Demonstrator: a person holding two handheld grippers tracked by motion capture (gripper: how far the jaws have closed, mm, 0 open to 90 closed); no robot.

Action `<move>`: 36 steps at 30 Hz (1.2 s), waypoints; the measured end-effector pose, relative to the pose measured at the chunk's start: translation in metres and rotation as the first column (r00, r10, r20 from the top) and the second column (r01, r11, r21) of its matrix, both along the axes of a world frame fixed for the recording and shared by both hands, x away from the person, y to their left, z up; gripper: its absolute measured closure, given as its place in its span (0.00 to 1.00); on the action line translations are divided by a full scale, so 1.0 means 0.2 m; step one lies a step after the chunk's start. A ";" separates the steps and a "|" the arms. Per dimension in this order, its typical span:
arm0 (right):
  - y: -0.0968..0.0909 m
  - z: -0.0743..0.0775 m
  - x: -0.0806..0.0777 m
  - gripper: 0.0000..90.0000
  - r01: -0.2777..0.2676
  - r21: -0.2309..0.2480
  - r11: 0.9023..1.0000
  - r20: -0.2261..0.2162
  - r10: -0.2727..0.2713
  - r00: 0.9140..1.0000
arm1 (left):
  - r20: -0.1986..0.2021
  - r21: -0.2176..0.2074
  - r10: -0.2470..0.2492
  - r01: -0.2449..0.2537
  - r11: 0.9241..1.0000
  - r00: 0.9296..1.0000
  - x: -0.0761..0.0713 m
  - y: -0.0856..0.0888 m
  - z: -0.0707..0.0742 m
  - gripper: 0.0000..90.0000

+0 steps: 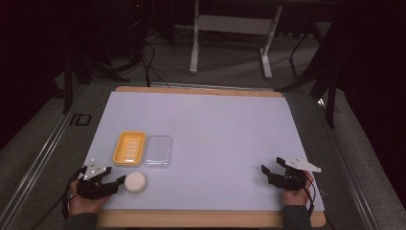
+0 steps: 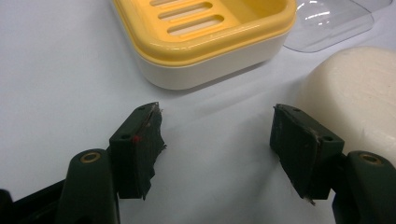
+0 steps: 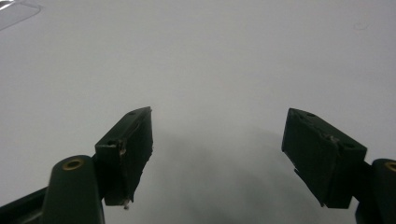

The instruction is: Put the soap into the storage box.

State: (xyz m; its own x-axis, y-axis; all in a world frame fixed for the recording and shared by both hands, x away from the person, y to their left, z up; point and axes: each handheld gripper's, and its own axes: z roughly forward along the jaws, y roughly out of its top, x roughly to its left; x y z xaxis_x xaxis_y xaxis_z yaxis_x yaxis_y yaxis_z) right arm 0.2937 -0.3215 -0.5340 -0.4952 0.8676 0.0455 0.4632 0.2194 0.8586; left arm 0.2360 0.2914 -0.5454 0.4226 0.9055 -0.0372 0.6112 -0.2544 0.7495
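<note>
- Near the counter's [image 1: 201, 120] front left corner, your left hand-held gripper [image 1: 116, 181] sits with its jaws spread and nothing between them; the white soap bar [image 1: 135, 182] lies just off its right jaw, close enough that I cannot tell whether the jaw tip touches it.
- Beyond the soap bar, the yellow soap dish [image 1: 129, 148] and its clear lid [image 1: 158, 151] rest side by side, edges almost meeting.
- Your right hand-held gripper [image 1: 274, 168] waits well apart at the front right, jaws released over bare counter.
- Risk one: the soap bar is outside the left jaws, not between them. Close now and you likely pinch air, or the right jaw nudges the bar sideways across the smooth sheet.
- Risk two: the bar looks rounded and slick. A grip near its edge could squirt it out, possibly toward the lid.
- Risk three: the dish stands close ahead of the left jaws. Swinging across to centre on the bar could clip the dish's corner and push it into the lid.
- From the left gripper view you get what the high view blurs: the soap bar [image 2: 355, 93] bulging past the right jaw, the slotted insert of the soap dish [image 2: 205, 32], and frayed padding on the jaw faces.
- Only from above do you read the whole layout and how far apart your two hands are.
- Looking along the right jaws, you see plain counter [image 3: 210, 60] and a sliver of the clear lid [image 3: 16, 11] at the upper left.
</note>
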 end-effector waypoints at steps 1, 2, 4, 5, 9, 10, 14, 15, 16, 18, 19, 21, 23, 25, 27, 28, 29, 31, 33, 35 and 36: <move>0.00 0.00 0.00 0.19 -0.001 -0.006 1.000 0.001 0.001 1.000 | 0.000 -0.004 0.001 -0.001 1.000 1.000 0.00 0.00 0.00 0.38; 0.00 0.00 0.00 0.18 0.000 -0.008 1.000 0.001 0.000 1.000 | -0.001 -0.003 0.000 0.000 1.000 1.000 0.00 0.00 0.00 0.38; 0.00 0.00 0.00 0.18 -0.003 -0.001 1.000 0.002 0.003 1.000 | 0.000 0.007 -0.001 0.001 1.000 1.000 0.00 0.00 0.00 0.38; 0.00 0.00 0.00 0.18 -0.003 -0.001 1.000 0.002 0.003 1.000 | 0.000 0.007 -0.001 0.001 1.000 1.000 0.00 0.00 0.00 0.38; 0.00 0.00 0.00 0.27 -0.016 -0.007 1.000 0.001 0.016 1.000 | 0.001 0.022 -0.007 0.007 1.000 1.000 0.00 -0.01 0.00 0.37; 0.00 0.00 0.00 0.27 -0.017 -0.010 1.000 0.004 0.017 1.000 | 0.001 0.020 -0.007 0.007 1.000 1.000 0.00 -0.01 0.00 0.37; 0.00 0.00 -0.01 0.19 -0.033 0.005 0.999 0.023 0.033 0.999 | -0.002 0.020 -0.011 0.011 1.000 1.000 0.00 -0.01 0.00 0.37; -0.01 0.00 -0.02 0.19 -0.025 0.013 1.000 0.029 0.025 0.999 | -0.002 0.018 -0.014 0.014 1.000 1.000 0.00 -0.01 0.00 0.37; -0.01 0.00 -0.02 0.19 -0.025 0.013 1.000 0.029 0.025 0.999 | -0.002 0.018 -0.014 0.014 1.000 1.000 0.00 -0.01 0.00 0.37; 0.00 0.00 -0.02 0.19 -0.019 0.007 1.000 0.034 0.019 0.999 | -0.006 0.009 -0.011 0.011 1.000 1.000 0.01 0.00 0.00 0.38; 0.00 0.00 -0.02 0.16 -0.021 -0.001 1.000 0.036 0.021 0.999 | -0.008 0.006 -0.012 0.012 1.000 1.000 0.01 0.00 0.00 0.38; 0.01 0.00 -0.02 0.15 -0.022 -0.013 1.000 0.035 0.022 0.999 | -0.010 0.004 -0.014 0.014 1.000 1.000 0.01 0.00 0.00 0.38; 0.00 0.00 -0.02 0.15 -0.023 -0.009 1.000 0.033 0.023 0.999 | -0.010 0.001 -0.016 0.016 1.000 1.000 0.01 0.01 0.00 0.38; 0.00 0.00 -0.02 0.16 -0.019 0.001 1.000 0.034 0.019 0.999 | -0.011 -0.011 -0.020 0.020 1.000 1.000 0.01 0.01 0.00 0.38; 0.00 0.00 -0.02 0.17 -0.006 0.001 1.000 0.041 0.006 0.999 | -0.013 -0.019 -0.022 0.021 1.000 1.000 0.01 0.02 0.00 0.38; 0.00 0.00 -0.02 0.18 -0.004 -0.003 1.000 0.046 0.004 0.999 | -0.013 -0.020 -0.023 0.022 1.000 1.000 0.01 0.02 0.00 0.39; 0.01 0.00 -0.03 0.19 -0.006 -0.014 1.000 0.053 0.007 0.999 | -0.017 -0.029 -0.025 0.025 0.999 1.000 0.01 0.03 0.01 0.39; 0.01 0.00 -0.03 0.19 -0.009 -0.022 1.000 0.055 0.010 0.998 | -0.021 -0.036 -0.029 0.028 0.999 0.999 0.01 0.04 0.01 0.40; 0.02 0.00 -0.03 0.19 -0.015 -0.034 0.999 0.054 0.017 0.998 | -0.023 -0.040 -0.034 0.033 0.999 0.999 0.02 0.04 0.01 0.40; 0.02 0.00 -0.03 0.19 -0.016 -0.033 0.999 0.056 0.018 0.998 | -0.028 -0.048 -0.040 0.038 0.998 0.999 0.02 0.04 0.01 0.39; 0.02 0.00 -0.03 0.19 -0.016 -0.033 0.999 0.056 0.018 0.998 | -0.030 -0.049 -0.043 0.041 0.998 0.999 0.02 0.05 0.01 0.39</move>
